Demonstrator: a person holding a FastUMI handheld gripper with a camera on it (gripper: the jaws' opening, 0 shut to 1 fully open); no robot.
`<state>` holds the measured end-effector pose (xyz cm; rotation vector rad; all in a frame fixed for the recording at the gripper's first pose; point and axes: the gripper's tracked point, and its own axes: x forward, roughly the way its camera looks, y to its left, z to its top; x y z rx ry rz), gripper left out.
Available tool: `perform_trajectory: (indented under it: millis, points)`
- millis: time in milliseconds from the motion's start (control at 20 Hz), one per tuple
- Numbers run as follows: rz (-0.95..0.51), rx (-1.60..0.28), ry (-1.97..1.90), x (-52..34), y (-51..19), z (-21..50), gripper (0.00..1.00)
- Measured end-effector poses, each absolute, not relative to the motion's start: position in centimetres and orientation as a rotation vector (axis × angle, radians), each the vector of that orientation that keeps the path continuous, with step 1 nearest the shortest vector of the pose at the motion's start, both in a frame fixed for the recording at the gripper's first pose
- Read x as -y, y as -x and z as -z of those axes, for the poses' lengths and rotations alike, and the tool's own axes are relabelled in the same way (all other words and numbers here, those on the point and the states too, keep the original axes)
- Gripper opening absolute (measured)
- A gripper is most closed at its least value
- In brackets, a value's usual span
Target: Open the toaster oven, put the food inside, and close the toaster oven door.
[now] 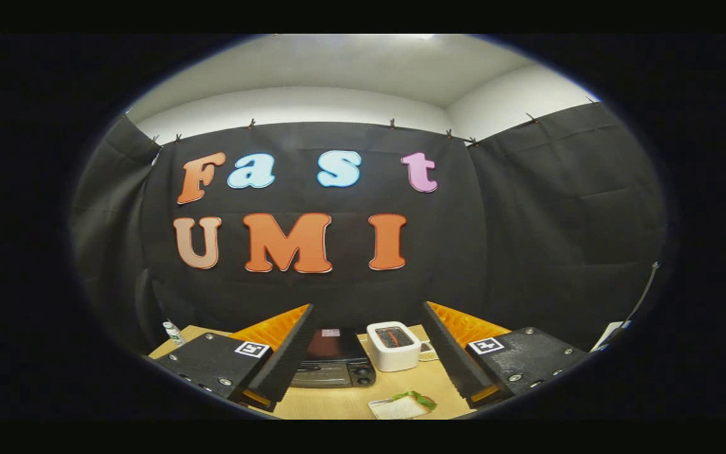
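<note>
My gripper is open and held high above a wooden table, with nothing between its fingers. Below and between the fingers stands a dark toaster oven, its front with round knobs turned toward me. The door looks shut, with no flap lying out over the table. Nearer to me than the oven, a small white plate holds a pale piece of food with a green leaf on it. The left finger hides the oven's left side.
A white box with a dark window in its lid stands right of the oven, with a small flat item behind it. A small white bottle stands at the table's far left corner. Black cloth walls close the booth behind.
</note>
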<state>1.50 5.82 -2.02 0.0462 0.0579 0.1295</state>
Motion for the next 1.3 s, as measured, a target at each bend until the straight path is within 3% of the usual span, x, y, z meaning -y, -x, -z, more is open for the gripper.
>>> perform_trajectory:
  millis: [450,1300]
  points:
    - [-0.307,-0.152,-0.022,-15.4,-3.6,8.5,0.99]
    - [-0.377,-0.521,0.109,-24.5,-7.8,26.8,0.99]
